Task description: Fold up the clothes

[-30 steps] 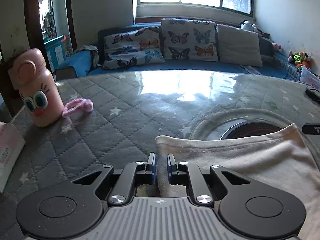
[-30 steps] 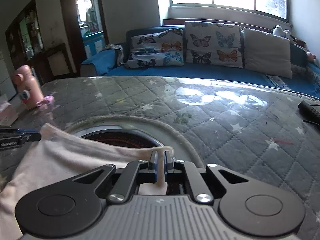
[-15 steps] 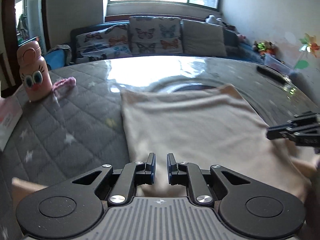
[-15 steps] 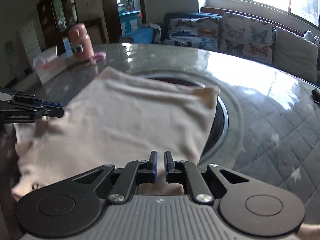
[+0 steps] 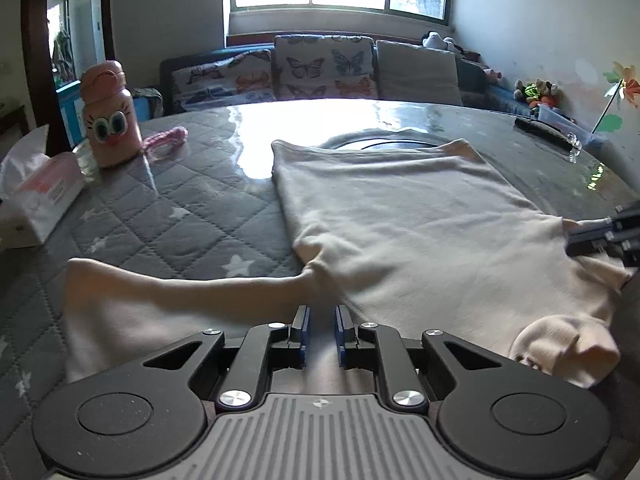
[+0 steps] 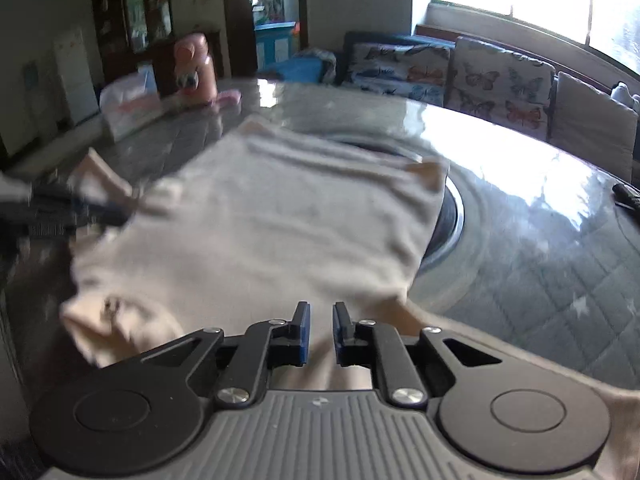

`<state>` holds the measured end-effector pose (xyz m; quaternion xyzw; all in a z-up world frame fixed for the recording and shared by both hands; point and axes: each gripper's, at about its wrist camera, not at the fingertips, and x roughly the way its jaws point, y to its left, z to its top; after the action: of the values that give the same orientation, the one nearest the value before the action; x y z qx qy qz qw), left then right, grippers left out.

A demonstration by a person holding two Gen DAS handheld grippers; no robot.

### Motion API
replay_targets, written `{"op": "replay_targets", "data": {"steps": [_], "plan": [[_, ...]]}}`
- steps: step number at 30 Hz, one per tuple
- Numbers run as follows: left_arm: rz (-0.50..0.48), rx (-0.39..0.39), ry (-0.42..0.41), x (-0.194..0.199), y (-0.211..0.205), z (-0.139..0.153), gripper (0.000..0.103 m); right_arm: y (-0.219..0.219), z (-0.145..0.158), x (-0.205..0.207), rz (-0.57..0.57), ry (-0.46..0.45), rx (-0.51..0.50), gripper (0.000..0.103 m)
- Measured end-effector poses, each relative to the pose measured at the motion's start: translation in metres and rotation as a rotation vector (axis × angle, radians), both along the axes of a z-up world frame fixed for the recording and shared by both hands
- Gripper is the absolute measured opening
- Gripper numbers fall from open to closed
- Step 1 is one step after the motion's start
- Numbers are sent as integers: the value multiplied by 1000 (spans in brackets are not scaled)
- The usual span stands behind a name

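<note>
I see the cream shirt point(image 5: 400, 216) spread flat on the quilted table point(image 5: 168, 216), and I use it as my landmark. Its far edge lies over the round dark inset point(image 6: 448, 216) of the table; one sleeve point(image 5: 168, 300) stretches out from its near left side, and a small bunch of cloth point(image 5: 560, 352) sits at its near right corner.

My left gripper point(image 5: 320, 326) hovers at the near edge of the shirt with its fingers a little apart; cloth shows in the gap, but I cannot tell if the pads press on it. The jaws of my right gripper point(image 6: 320, 328) are opening, with pale cloth between them and the pads not touching it.

I judge the step is to lay the shirt out smooth before a fold. To do it well, I should let go low over the table, so the near edge does not spring back, and then straighten the sleeve and the bunched corner.

The left view shows the sleeve clearly, also the pink bottle point(image 5: 108, 116) and the tissue box point(image 5: 40, 196), well apart from the shirt on its left. The right view is blurred there, but it shows the shirt's right edge hanging over the inset.
</note>
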<state>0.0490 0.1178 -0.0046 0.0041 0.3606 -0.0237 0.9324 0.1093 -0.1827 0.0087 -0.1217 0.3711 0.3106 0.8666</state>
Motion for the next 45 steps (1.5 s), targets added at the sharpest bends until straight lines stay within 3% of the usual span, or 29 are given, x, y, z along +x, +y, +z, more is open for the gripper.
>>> {"op": "replay_targets", "data": {"steps": [6, 9, 16, 24, 29, 37, 45], "plan": [[22, -3, -5, -11, 7, 0, 15, -11, 5, -27, -16, -40, -3, 14], [31, -3, -8, -16, 10, 0, 16, -7, 6, -42, 31, -62, 0, 14], [61, 22, -7, -23, 18, 0, 17, -5, -4, -64, 92, -79, -85, 16], [44, 13, -9, -29, 6, 8, 20, 13, 1, -72, 167, -81, -35, 21], [-16, -8, -44, -30, -16, 21, 30, 8, 4, -74, 162, -60, -7, 23], [-177, -61, -64, -13, -75, 28, 30, -61, 21, -68, -71, -63, 70, 27], [-346, -58, -38, -2, -140, 21, 30, -142, 13, -49, -422, -102, 10, 27]]}}
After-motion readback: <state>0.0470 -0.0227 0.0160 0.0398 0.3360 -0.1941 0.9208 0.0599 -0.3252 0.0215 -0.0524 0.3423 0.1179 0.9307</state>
